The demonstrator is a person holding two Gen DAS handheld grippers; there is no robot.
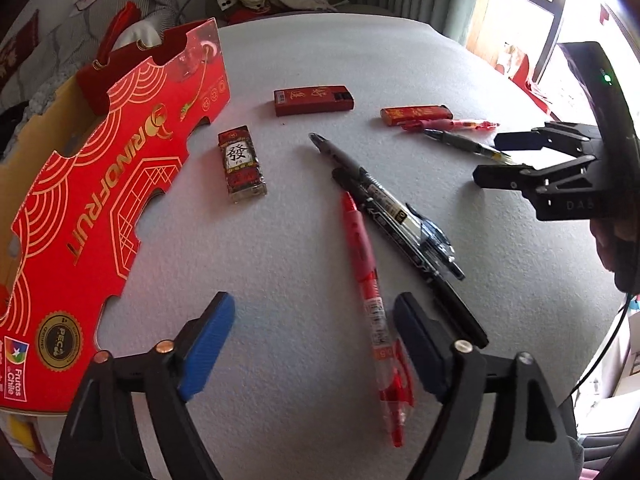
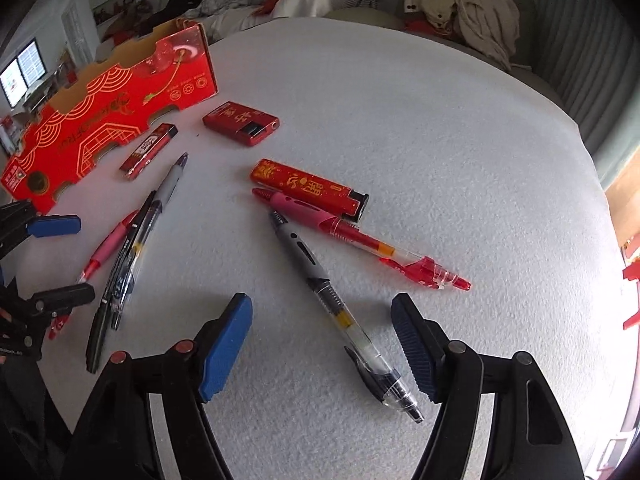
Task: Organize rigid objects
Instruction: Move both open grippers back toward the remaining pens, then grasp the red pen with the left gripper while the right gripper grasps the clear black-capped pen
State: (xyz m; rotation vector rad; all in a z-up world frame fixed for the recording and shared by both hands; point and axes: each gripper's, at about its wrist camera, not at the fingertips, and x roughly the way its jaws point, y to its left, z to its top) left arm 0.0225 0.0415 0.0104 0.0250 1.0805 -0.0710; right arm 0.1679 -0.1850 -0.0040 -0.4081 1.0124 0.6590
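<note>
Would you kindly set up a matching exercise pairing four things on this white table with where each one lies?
Things:
1. red pen with barcode label
2. grey-grip clear pen
3. tile-print lighter
4. pink-grip red pen

Places:
A. beside the red fruit box
B. alongside the gold-lettered lighter
C. between the left gripper's open jaws
D. between the right gripper's open jaws

Pairs: 1-C, 2-D, 3-A, 4-B

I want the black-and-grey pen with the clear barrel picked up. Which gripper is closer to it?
Right. The right gripper is open with the clear-barrelled pen lying between its fingers; the left gripper is over the red pen.
</note>
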